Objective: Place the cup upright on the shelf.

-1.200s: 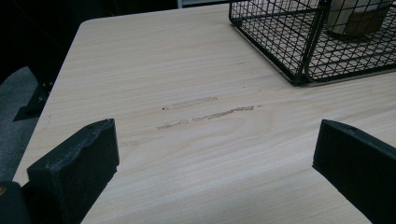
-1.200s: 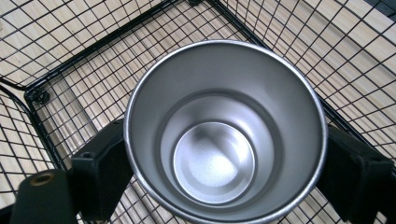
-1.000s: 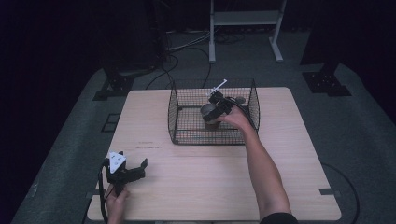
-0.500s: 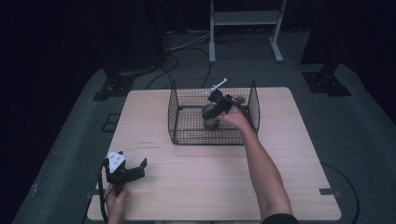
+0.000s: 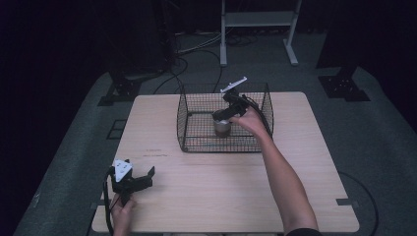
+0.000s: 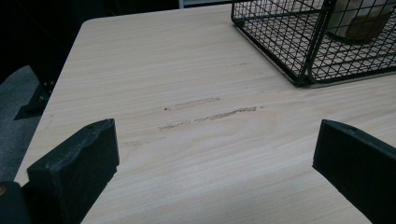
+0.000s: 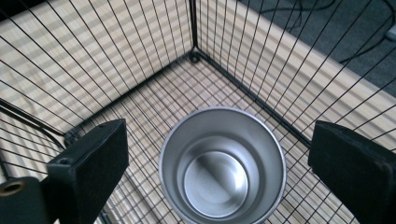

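The right gripper (image 7: 219, 154) has let go of the cup (image 7: 222, 173) in the basket (image 5: 196, 123), jaws wide; the left gripper (image 5: 132, 181) idles open on the bench (image 5: 221, 187).

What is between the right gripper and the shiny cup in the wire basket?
Nothing visible. The right gripper hangs inside the wire basket, jaws wide apart on either side of the upright metal cup, with only open air between them.

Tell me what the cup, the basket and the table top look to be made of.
Cup: metal, likely stainless steel, with a brushed silvery shine and reflections inside. Basket: thin black wire welded in a grid, probably coated steel. Table: pale wood or wood-look laminate; the grain lines show, with scuff marks.
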A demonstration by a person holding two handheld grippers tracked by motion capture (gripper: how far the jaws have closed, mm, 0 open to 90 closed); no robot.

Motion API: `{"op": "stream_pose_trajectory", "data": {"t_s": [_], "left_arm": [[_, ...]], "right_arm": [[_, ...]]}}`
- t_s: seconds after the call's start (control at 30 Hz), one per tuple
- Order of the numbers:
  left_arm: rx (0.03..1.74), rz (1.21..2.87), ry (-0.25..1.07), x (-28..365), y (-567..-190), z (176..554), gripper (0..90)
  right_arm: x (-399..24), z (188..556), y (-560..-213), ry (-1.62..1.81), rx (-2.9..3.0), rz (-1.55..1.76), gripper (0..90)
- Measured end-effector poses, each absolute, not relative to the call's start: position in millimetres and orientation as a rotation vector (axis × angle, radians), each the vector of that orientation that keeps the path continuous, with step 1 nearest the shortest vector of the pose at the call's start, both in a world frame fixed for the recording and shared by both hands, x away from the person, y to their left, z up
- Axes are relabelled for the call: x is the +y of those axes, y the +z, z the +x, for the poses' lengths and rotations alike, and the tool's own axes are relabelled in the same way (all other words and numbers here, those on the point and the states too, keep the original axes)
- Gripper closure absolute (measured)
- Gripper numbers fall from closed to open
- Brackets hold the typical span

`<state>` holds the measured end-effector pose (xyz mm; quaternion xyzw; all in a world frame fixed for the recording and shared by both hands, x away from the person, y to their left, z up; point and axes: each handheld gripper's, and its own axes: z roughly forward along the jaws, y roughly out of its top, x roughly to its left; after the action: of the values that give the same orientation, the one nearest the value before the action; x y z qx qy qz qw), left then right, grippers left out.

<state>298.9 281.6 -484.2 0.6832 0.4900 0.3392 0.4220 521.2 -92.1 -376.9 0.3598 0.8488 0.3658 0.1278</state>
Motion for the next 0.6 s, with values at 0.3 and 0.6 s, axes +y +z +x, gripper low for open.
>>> {"op": "stream_pose_trajectory", "data": {"t_s": [0.3, 0.6], "left_arm": [[1.224, 1.719, 0.850, 282, -484, 299, 0.0], [1.224, 1.704, 0.846, 283, -484, 298, 0.0]], "right_arm": [[-105, 493, -352, 1.224, 2.431, 0.982, 5.1], [-118, 475, -347, 1.277, 2.441, 0.964, 5.1]]}}
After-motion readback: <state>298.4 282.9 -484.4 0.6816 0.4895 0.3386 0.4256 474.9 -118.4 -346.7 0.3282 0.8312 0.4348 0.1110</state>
